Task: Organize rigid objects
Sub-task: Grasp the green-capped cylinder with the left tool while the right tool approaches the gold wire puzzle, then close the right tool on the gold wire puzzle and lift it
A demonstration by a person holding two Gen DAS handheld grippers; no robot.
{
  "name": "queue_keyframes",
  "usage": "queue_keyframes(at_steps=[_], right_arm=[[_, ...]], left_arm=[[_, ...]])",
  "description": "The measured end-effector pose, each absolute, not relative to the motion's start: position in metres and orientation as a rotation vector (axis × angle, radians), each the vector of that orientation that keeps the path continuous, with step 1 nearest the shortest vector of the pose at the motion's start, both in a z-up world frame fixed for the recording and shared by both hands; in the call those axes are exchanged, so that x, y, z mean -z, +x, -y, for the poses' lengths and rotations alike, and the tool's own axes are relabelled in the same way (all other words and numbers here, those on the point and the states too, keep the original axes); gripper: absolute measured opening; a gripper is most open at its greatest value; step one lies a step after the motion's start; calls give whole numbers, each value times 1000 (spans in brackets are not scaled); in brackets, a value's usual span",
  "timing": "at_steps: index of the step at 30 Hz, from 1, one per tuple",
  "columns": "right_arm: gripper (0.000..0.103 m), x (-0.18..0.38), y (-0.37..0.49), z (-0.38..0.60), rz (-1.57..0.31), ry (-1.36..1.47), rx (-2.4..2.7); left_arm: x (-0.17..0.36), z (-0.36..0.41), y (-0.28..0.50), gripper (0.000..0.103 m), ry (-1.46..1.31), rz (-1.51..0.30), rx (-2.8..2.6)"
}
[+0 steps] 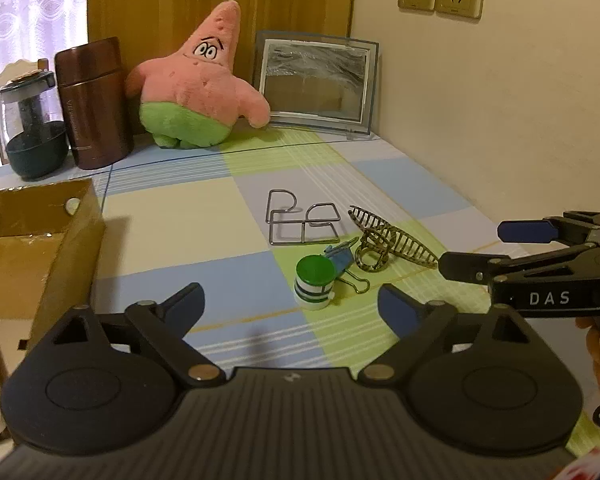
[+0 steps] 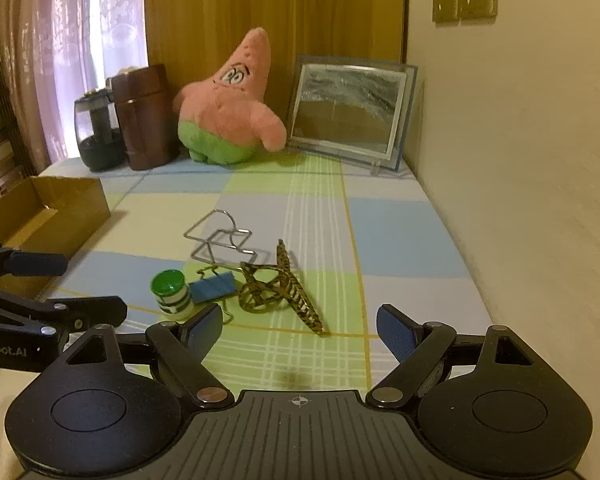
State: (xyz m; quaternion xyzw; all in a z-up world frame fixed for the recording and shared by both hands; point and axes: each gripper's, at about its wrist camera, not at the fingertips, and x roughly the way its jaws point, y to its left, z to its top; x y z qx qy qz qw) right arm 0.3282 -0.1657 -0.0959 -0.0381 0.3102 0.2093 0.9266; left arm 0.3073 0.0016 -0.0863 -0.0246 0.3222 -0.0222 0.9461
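Progress: nothing sorted yet. Left gripper (image 1: 290, 306) and right gripper (image 2: 300, 330) both stand wide open and empty. Four items lie ahead of the jaws on the cloth (image 1: 172, 216): cap (image 1: 315, 282) nearest the left gripper, binder clip (image 2: 214, 288) touching it, hair claw (image 2: 280, 292) before the right gripper, wire puzzle (image 1: 300, 220) beyond. Box (image 1: 32, 248), left of the left gripper, appears empty as far as visible. All picks remain.

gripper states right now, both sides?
Left gripper: jaws open, nothing between them.
Right gripper: jaws open, nothing held.
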Motion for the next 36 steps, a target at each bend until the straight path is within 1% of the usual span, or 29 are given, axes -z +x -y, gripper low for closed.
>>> queue_keyframes(at_steps=[5,6,8,10,12,14,16,21,24,28,36], right_arm=[[82,105,340,168,-654,-69,-448],[81,106,343,168,-656,-68,-449],[79,108,347,169,-660,-69,-451],[74,111,350,169,-666,-74,-451],[71,113,352,168,-673,-78,-457],[68,116,354,167,-676,-81,-461],[63,117,356,166,-679,-77,-465],[57,118,359,164,-677,-78,-474],[56,119,361,162,-678,-80,-480],[55,120,362,162,-678,-76,-482],[55,118,367,157,-660,-65,-509]], left_arm=[[97,4,320,75,-32,-649,61],[99,6,323,73,-28,-652,66],[104,9,328,69,-15,-659,75],[108,12,331,68,-7,-657,83],[112,14,335,66,0,-655,86],[114,15,337,63,0,-645,87],[115,16,340,59,5,-640,90],[122,16,347,49,13,-650,97],[124,17,350,41,9,-652,102],[125,17,354,25,3,-660,105],[119,10,341,25,-30,-664,81]])
